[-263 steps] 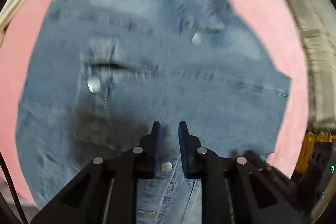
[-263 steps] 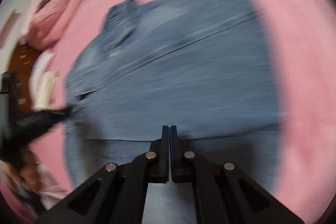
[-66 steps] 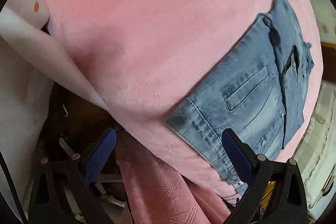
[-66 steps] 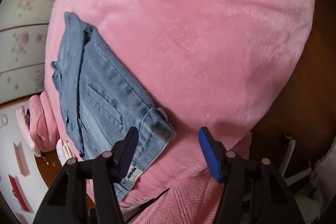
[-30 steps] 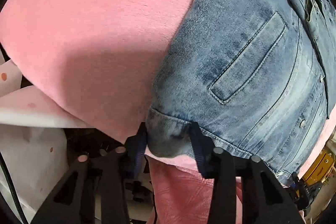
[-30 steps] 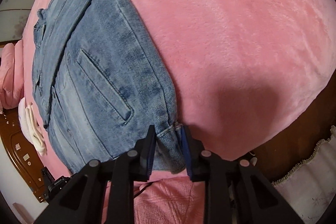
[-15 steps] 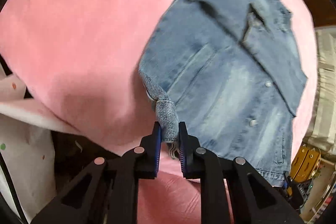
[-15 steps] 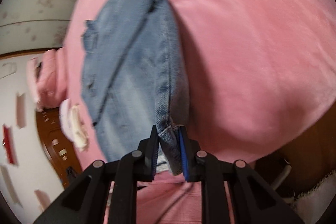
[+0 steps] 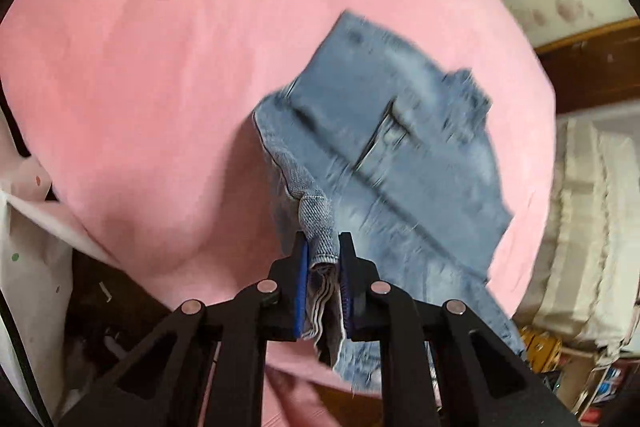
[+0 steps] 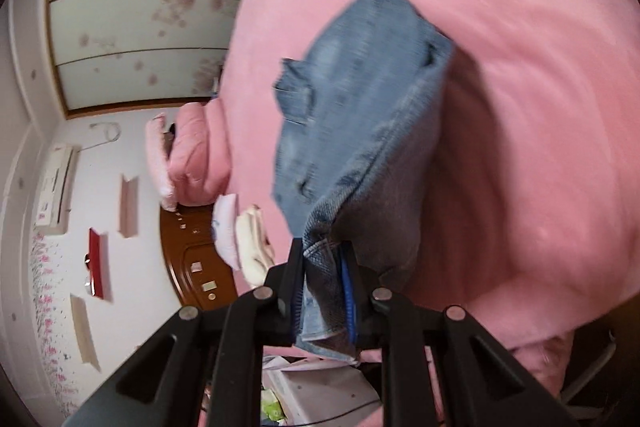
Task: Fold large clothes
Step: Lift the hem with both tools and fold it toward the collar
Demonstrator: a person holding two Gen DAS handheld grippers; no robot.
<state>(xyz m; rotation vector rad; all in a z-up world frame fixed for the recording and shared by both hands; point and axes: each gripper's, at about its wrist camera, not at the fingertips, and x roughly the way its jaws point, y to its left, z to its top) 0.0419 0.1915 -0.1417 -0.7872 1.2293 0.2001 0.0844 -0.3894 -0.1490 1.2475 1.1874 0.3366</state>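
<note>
Now your left gripper and right gripper each clamp tight on a corner of the denim jacket above the pink bed.

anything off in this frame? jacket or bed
Nothing stands out. Both the left gripper and the right gripper are shut on the denim jacket, lifting it off the pink blanket. The image is only blurred.
</note>
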